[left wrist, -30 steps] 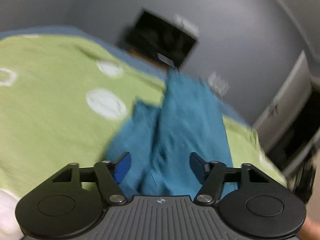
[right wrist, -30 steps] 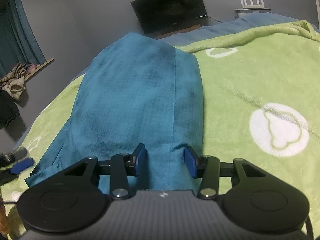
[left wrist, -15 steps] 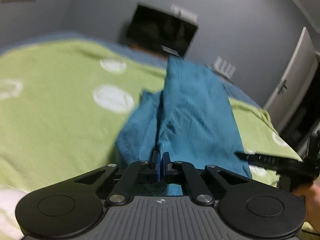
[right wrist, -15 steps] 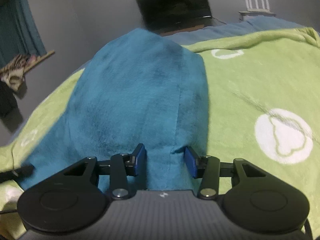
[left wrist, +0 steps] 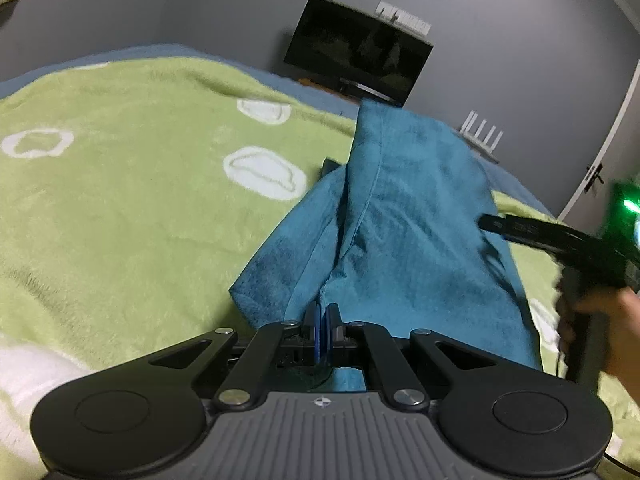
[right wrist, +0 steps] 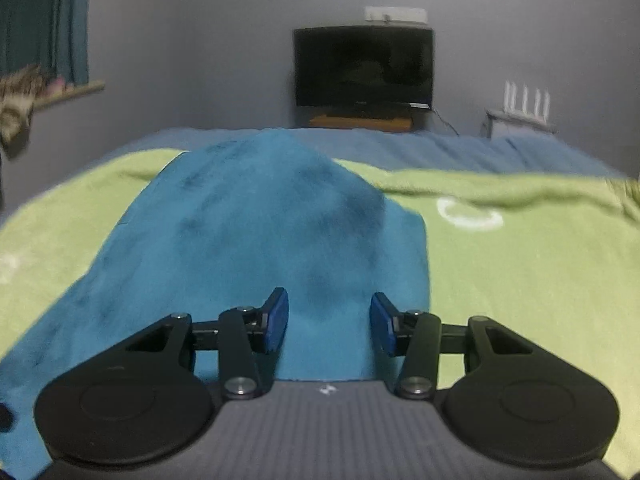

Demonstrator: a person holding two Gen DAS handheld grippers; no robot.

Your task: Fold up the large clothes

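A large teal garment (left wrist: 408,220) lies heaped on a green blanket (left wrist: 140,200) with white ring patterns. My left gripper (left wrist: 322,320) is shut on the garment's near edge, and a seam runs up from its pads. In the left wrist view my right gripper (left wrist: 492,224) comes in from the right, held by a hand (left wrist: 600,320), its tip at the garment's right side. In its own view the right gripper (right wrist: 329,326) stands half open, with the teal garment (right wrist: 260,240) lying between and under its blue pads (right wrist: 276,320). I see no pinch there.
The blanket (right wrist: 520,280) covers a bed with a blue sheet at the far end. A dark television (right wrist: 364,68) stands against the grey wall beyond, and a white router (right wrist: 524,100) to its right. A curtain (right wrist: 44,20) hangs at the left, and a door (left wrist: 608,152) is at the right.
My left gripper closed on the garment's near edge and has stayed shut. The right gripper swung round, its view levelling out, and has come into the left wrist view from the right.
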